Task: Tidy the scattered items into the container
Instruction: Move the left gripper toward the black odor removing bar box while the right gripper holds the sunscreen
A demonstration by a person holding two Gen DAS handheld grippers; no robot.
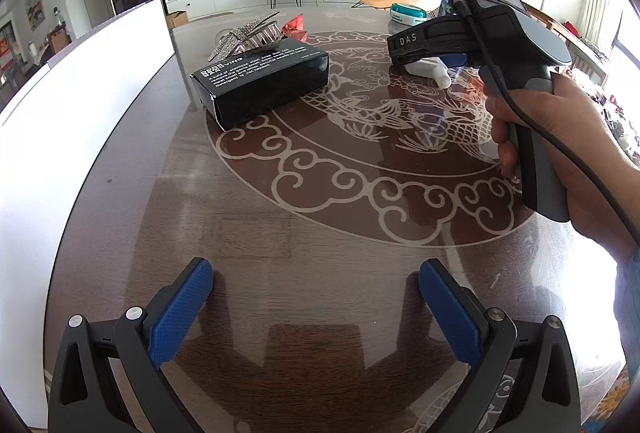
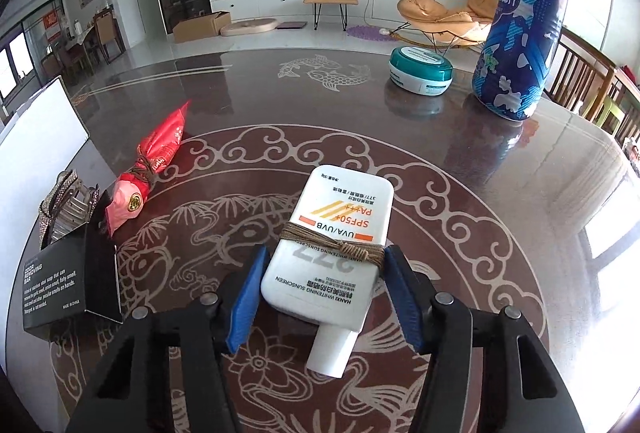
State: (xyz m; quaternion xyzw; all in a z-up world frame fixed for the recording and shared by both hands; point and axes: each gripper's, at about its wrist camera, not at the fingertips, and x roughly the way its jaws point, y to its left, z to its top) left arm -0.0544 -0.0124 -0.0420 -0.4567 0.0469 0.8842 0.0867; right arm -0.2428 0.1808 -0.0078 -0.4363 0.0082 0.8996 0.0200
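A white sunscreen tube [image 2: 332, 233] tied with brown twine lies flat on the dark patterned table [image 2: 460, 161], cap toward me. My right gripper [image 2: 325, 257] straddles its lower half, blue pads against both long sides. In the left wrist view the tube's cap end [image 1: 434, 71] pokes out under that gripper, which a hand [image 1: 560, 137] holds. My left gripper [image 1: 316, 297] hangs wide open over bare table, nothing between its fingers. The white container [image 1: 80, 113] stands at the left; only its wall [image 2: 52, 121] shows.
A black box [image 1: 264, 81] lies beside the container, a rhinestone hair claw [image 1: 240, 37] and a red wrapped packet [image 2: 152, 161] behind it. Far right stand a teal jar [image 2: 422, 71] and a tall blue bottle [image 2: 520, 25]. Wooden chairs [image 2: 592, 81] line the right edge.
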